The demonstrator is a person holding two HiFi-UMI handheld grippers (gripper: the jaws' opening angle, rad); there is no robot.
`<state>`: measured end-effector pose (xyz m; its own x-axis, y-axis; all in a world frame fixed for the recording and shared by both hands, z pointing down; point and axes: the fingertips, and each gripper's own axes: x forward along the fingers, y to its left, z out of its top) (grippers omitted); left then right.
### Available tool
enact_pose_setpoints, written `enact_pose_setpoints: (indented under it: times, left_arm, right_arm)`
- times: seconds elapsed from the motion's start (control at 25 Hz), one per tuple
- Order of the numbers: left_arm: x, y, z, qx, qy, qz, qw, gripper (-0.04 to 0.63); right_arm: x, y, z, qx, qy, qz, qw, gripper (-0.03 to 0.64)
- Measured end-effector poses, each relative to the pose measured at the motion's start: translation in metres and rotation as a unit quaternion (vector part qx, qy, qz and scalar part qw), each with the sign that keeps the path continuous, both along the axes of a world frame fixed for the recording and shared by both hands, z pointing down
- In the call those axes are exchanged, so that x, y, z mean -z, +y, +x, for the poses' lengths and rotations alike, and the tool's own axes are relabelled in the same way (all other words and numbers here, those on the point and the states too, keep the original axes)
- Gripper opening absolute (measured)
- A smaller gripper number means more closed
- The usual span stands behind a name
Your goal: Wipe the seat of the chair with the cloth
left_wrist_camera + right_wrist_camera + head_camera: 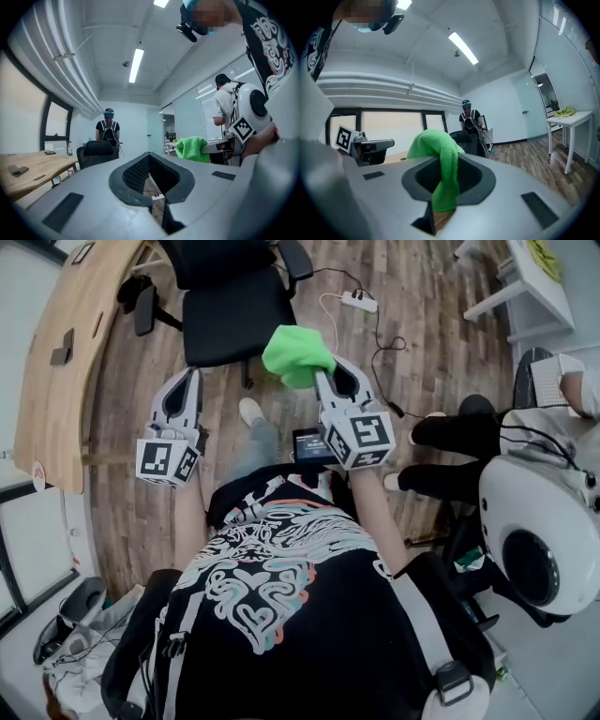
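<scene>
Starting from the task's thing, the seat (234,320) of the black chair (225,277) is located at the far side of the scene, on the wooden floor (422,324) beside the curved desk (66,362) at the left. Its near edge is turned toward the person, and the backrest is set at the far side.

The green cloth (298,354) is found just near and right of the seat; in the head view it overlaps the seat's near right corner. Contact with the seat is not shown. The cloth is judged to be held above and in front of it, since in the right gripper view the chair is seen beyond the cloth, well apart from it.

The cloth is clamped in the right gripper (328,373). Its jaws are closed on a fold, with a bunched mass lying over the fingertips and a strip hanging down between the jaws.

The seat lies ahead and slightly left of this gripper, so a forward, leftward and downward reach is judged to be required. The right gripper is the nearer one to the seat.

The left gripper (190,379) is held level with the seat's left edge, on the near side. Its jaws are brought together at the tips, and nothing is carried between them; only floor is visible through the gap.
</scene>
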<state>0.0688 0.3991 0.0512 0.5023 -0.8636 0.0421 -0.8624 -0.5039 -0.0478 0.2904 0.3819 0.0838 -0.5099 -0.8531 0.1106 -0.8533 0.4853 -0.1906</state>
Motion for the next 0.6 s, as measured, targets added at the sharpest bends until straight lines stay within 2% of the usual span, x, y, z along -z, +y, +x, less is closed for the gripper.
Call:
enact_pose_setpoints:
  times: [0.16, 0.36, 0.6]
  left_arm:
    - [-0.003, -0.028, -0.010, 0.004, -0.004, 0.001, 1.0000, 0.002]
    - [0.005, -0.076, -0.023, 0.021, -0.027, 0.021, 0.9992, 0.002]
    - [-0.002, -0.149, -0.059, 0.016, -0.023, 0.005, 0.9996, 0.002]
  right_arm:
    - [-0.005, -0.028, -0.009, -0.002, 0.009, -0.001, 1.000, 0.063]
    - [-0.007, -0.073, -0.020, -0.001, 0.016, -0.003, 1.000, 0.063]
    - [-0.011, -0.138, -0.050, -0.007, 0.013, -0.022, 1.000, 0.063]
